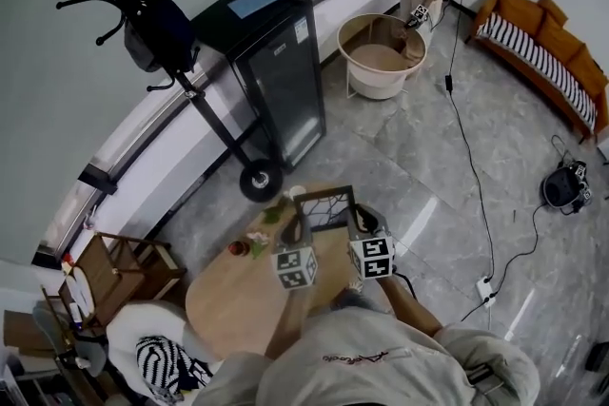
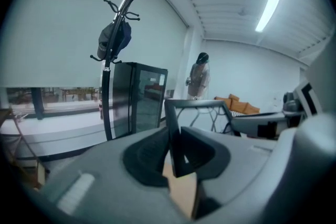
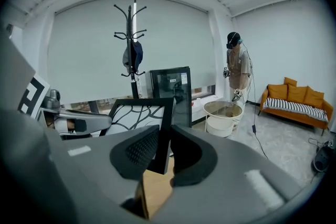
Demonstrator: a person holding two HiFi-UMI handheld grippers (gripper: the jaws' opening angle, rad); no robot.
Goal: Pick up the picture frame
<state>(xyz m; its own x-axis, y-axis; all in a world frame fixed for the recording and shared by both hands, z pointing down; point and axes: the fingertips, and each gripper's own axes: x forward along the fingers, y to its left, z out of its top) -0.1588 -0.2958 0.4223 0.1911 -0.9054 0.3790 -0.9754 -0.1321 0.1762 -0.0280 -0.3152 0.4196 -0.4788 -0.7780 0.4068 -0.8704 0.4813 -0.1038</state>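
The lower corners of the picture frame [image 1: 326, 207] are hidden behind the left hand-held gripper [image 1: 301, 229] and the right hand-held gripper [image 1: 361, 222].

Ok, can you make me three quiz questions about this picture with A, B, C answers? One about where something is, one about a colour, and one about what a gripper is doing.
1. Where is the picture frame?
A. on the sofa
B. held between the two grippers
C. hanging on the coat rack

2. What colour is its border?
A. red
B. black
C. yellow

3. What is the left gripper doing?
A. open with nothing in it
B. shut with nothing in it
C. shut on the frame's side

Answers:
1 B: the left gripper and the right gripper each hold one side of it.
2 B: the border looks black in every view.
3 C: its jaws press on the frame's side bar.
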